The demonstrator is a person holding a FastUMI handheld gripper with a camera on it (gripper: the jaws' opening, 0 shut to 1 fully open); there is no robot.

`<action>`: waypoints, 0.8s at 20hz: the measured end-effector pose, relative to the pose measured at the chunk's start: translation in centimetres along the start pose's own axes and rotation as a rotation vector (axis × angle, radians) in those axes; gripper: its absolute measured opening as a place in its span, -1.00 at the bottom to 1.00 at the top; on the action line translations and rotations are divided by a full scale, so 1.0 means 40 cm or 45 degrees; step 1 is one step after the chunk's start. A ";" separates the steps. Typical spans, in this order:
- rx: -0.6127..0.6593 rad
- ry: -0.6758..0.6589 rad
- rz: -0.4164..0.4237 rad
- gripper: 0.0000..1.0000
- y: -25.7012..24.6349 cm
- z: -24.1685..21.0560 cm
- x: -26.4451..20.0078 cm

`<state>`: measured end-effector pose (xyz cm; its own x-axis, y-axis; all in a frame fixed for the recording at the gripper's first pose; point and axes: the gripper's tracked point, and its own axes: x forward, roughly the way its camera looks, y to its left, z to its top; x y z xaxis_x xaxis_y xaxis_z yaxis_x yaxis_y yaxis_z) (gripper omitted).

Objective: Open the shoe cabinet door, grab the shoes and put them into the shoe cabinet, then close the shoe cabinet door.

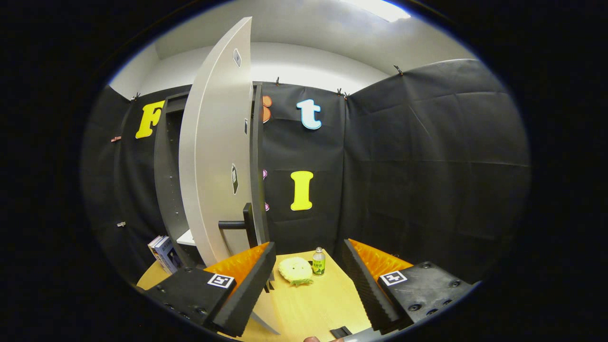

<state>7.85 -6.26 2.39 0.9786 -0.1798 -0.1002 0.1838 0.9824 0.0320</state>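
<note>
The shoe cabinet (166, 180) is dark and stands at the back left of the wooden table (308, 304). Its pale door (213, 156) is swung out towards me, almost edge-on. A black bar handle (233, 224) juts from the door's lower part, just above my left finger (251, 285). My gripper (308, 244) is open and holds nothing. Beyond the fingers, a fluffy yellow slipper-like shoe (295, 270) lies on the table. The cabinet's inside is mostly hidden by the door; a white shelf edge (186, 238) shows low down.
A small green bottle (318, 261) stands just right of the yellow shoe. Some books (164, 252) lean at the cabinet's left foot. Black cloth walls close the booth behind and to the right. A fingertip (311, 339) and a small black piece (340, 331) show between the finger bases.
</note>
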 end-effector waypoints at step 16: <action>0.029 0.037 0.251 0.92 0.342 -0.028 -0.045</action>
<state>8.50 7.55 1.89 0.9928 0.0177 -0.1182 -0.0087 0.9970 0.0763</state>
